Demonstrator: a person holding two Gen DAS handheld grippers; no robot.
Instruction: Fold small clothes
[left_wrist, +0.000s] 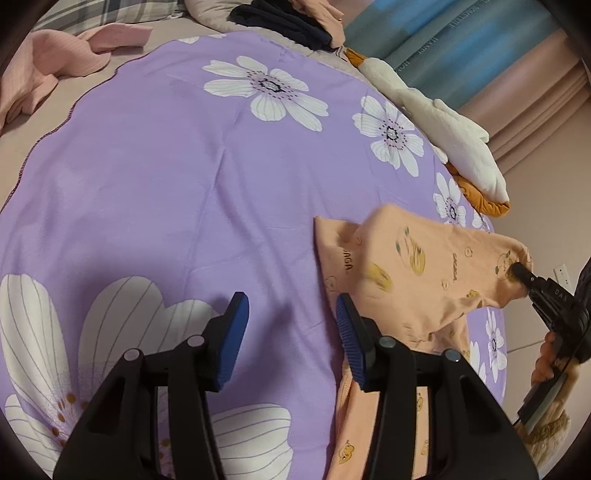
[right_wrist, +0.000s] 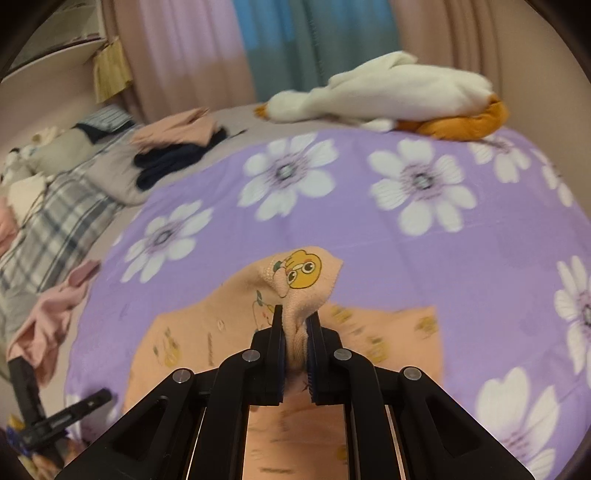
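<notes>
The right gripper (right_wrist: 295, 325) was clamped on a bunched corner of the peach garment (right_wrist: 236, 332), its pads pressed together with a thick fold of cloth squeezed between them. That pinched corner, printed with a yellow cartoon figure, stood up above the fingertips, while the garment's other parts hung down and trailed back onto the purple flowered blanket (right_wrist: 369, 236). In the left wrist view the same gripper (left_wrist: 519, 271) held the garment (left_wrist: 413, 273) up near the blanket's right edge, so the cloth stretched as a raised sheet from the lifted corner down toward the left gripper.

The left gripper (left_wrist: 291, 321) stood with its blue pads apart and nothing between them. Only bare blanket (left_wrist: 166, 166) showed in the gap. Its right finger sat just beside the garment's lower edge, over a strip of the cloth that ran toward the near edge of the blanket. Whether it touched could not be told.

The garment's long axis ran from the near edge of the blanket up and rightward to the lifted corner.

A white plush goose (left_wrist: 443, 125) lay along the far right edge of the blanket, and folded clothes (right_wrist: 177, 147) sat beyond the far edge.
</notes>
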